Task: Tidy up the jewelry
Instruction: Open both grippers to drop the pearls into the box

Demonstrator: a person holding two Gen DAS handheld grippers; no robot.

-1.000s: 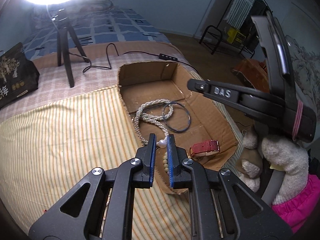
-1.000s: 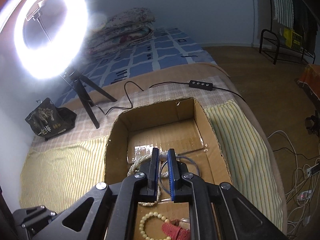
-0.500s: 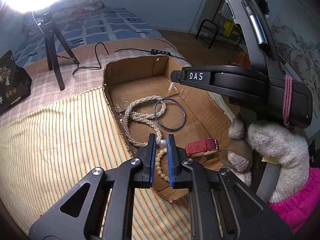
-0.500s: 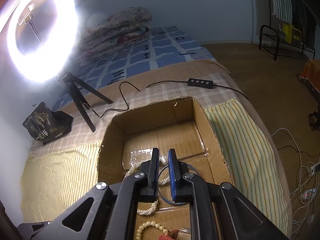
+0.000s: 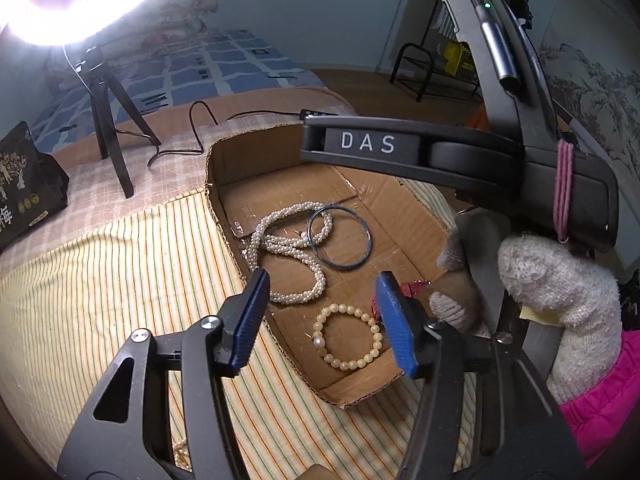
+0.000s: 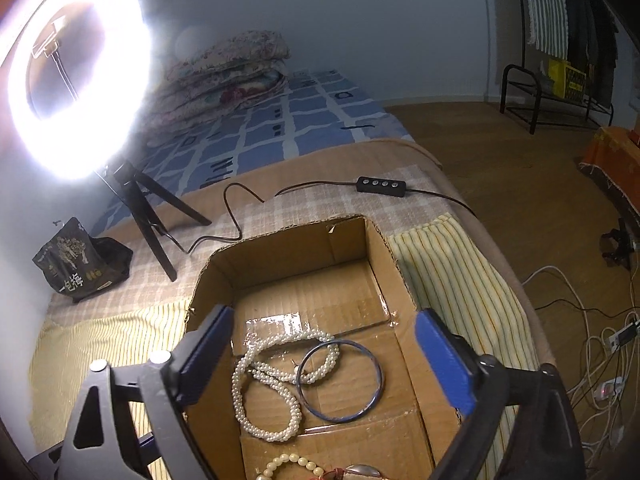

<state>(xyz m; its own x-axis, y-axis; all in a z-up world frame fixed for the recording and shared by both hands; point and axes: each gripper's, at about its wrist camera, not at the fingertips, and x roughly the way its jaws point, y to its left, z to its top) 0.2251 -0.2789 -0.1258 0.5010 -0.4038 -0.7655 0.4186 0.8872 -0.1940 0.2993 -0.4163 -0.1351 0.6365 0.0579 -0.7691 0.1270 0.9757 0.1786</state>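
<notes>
1. Left claw [image 5: 324,328]: jaws opening, blue pads spread apart, nothing gripped. It hangs over the near end of the cardboard box [image 5: 424,216].
2. Cream bead bracelet [image 5: 347,336] lies flat on the box floor, seen betw. the left claw's two pads but below them, not touching either.
3. Red strap [image 5: 412,287] sits just behind the left claw's right pad, mostly hidden by it; can't tell what it is exactly.
4. Right claw [image 6: 324,364]: jaws opening, already v. wide, nothing held. Its pads frame the box from above.
5. White pearl necklace [image 6: 272,392] lies in loose loops on the box floor, below and betw. the right claw's pads, nearer the left pad.
6. Dark bangle [image 6: 340,380] lies flat beside the necklace, overlapping one pearl loop, toward the right pad; touches neither pad.
7. In the right wrist view the bead bracelet [image 6: 292,465] shows at the bottom edge, nearer the camera than necklace and bangle.
8. Box sits on a bed w/ a striped yellow cloth [image 5: 120,280]; ring light [image 6: 76,76] on a small tripod stands beyond the box's far left corner.
9. Gloved hand [image 5: 560,292] holds the right device, at right in the left wrist view.
</notes>
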